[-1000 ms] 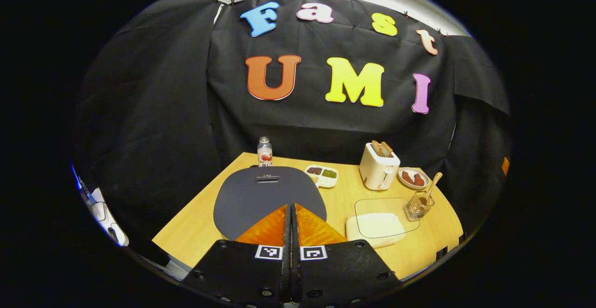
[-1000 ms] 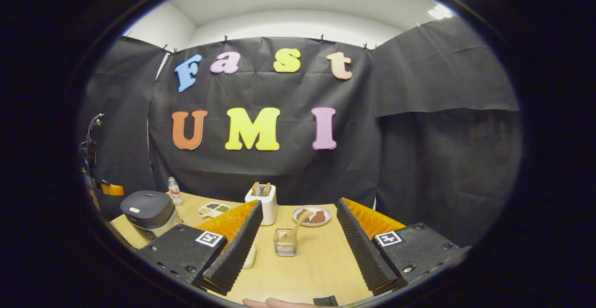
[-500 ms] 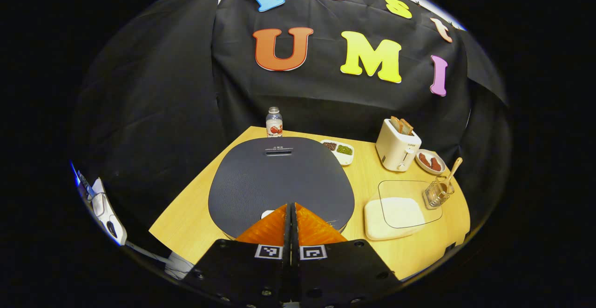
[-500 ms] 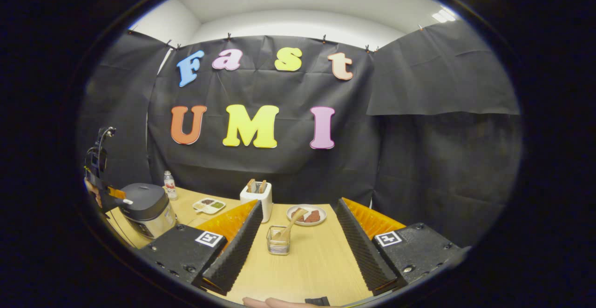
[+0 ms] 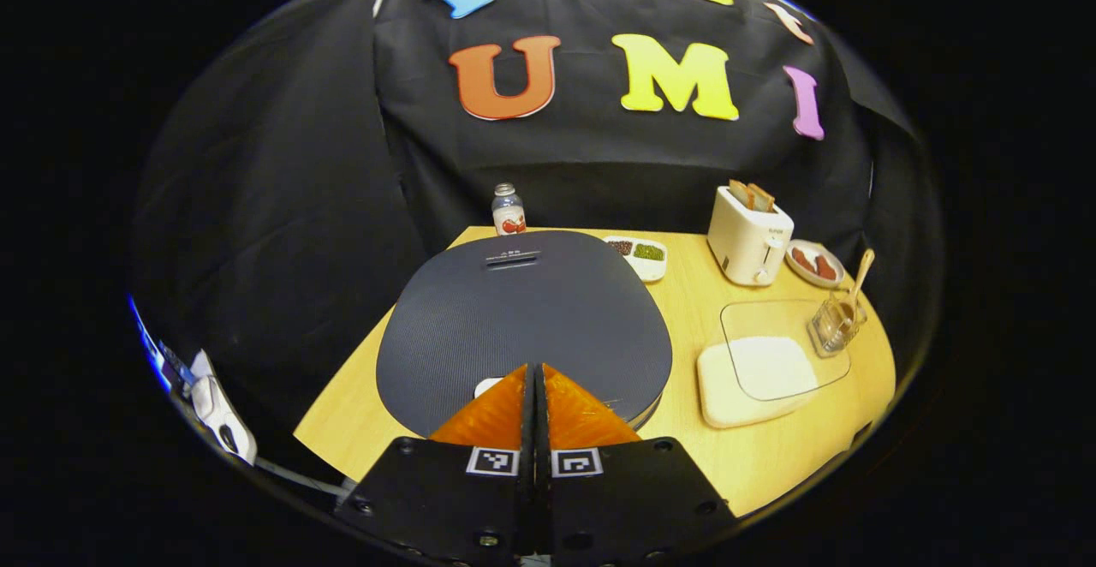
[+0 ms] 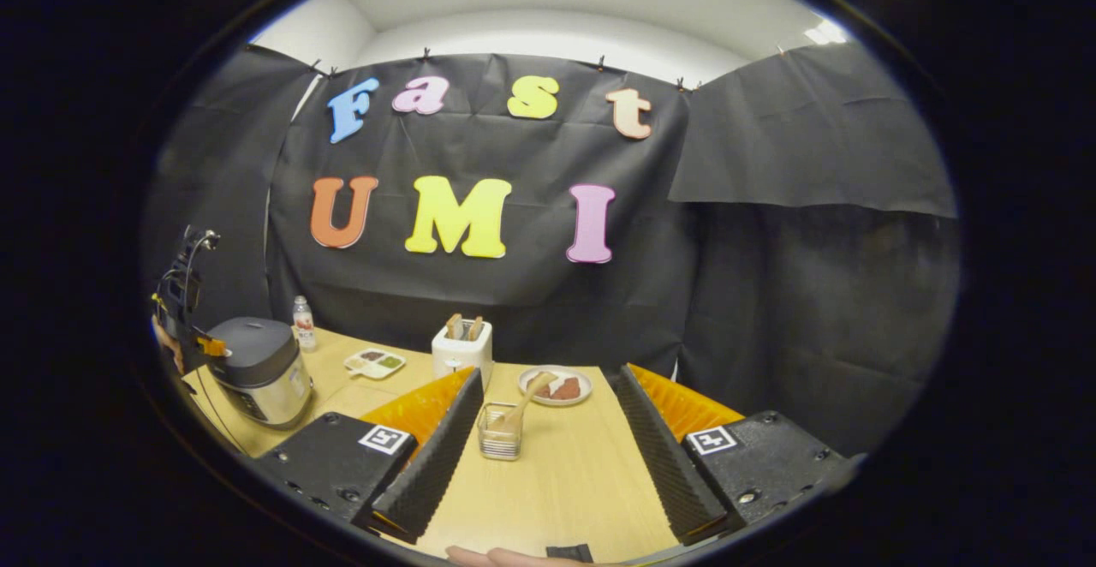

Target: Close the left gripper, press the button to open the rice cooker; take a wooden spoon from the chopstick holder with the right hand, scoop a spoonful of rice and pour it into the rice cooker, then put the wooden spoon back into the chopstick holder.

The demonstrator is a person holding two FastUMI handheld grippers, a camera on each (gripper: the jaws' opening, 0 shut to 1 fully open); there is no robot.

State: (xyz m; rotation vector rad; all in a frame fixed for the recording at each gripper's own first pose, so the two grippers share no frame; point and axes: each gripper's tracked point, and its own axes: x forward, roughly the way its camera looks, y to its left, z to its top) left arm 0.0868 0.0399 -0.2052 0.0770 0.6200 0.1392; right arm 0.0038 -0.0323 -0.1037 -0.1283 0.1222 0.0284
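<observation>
Left gripper view: jaws together over rice cooker (image 5: pixel 522 319)

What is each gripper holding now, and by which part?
Nothing is held. The left gripper is shut and empty above the rice cooker lid; the right gripper is open, and the wooden spoon stands in its holder.

1. The left tool (image 5: pixel 535 376) has its two fingers pressed flat together, pointing forward and down.
2. The right tool (image 6: pixel 548 430) holds its fingers spread wide apart, level.
</observation>
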